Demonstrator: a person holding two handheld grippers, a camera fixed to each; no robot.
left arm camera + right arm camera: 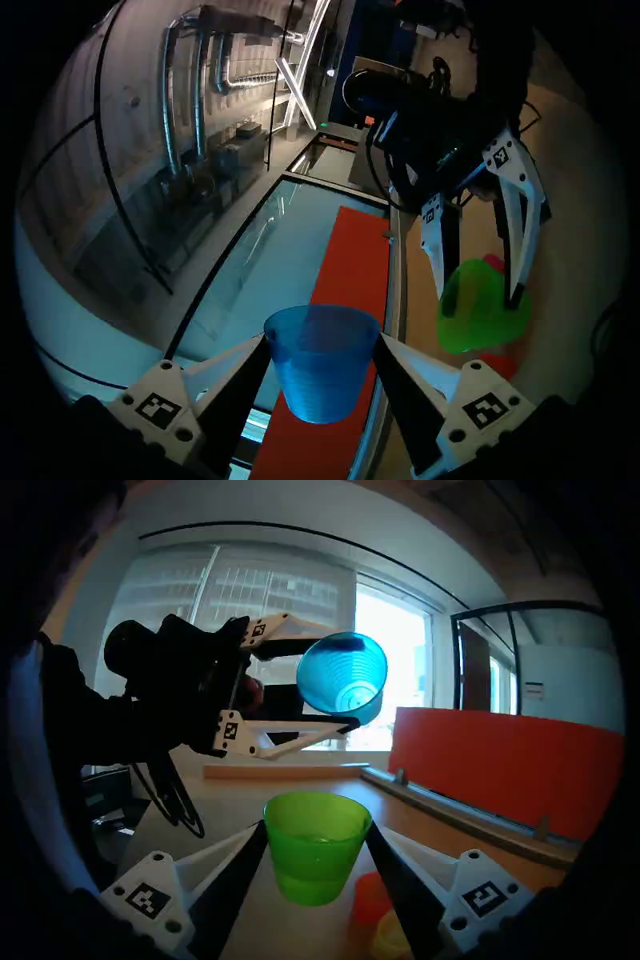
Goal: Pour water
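Plainly, the left gripper [321, 339] had its jaws clenched on a blue cup [322, 376], one finger pressing each side of the wall just below the rim. In the right gripper view that cup was tipped well over, its open mouth facing the camera, and it sat higher in the picture than the green cup [314, 852] and apart from it. The right gripper [317, 827] grasped the green cup the same way, jaws tight against both sides. This cup stood upright, and a faint level line through its wall suggested liquid inside. Below it lay a wooden counter [232, 820]. A small orange cup [371, 896] and a yellow one [390, 938] sat just beside the right finger. An orange-red panel [504, 760] ran along the counter's far edge, before a bright window [384, 632].
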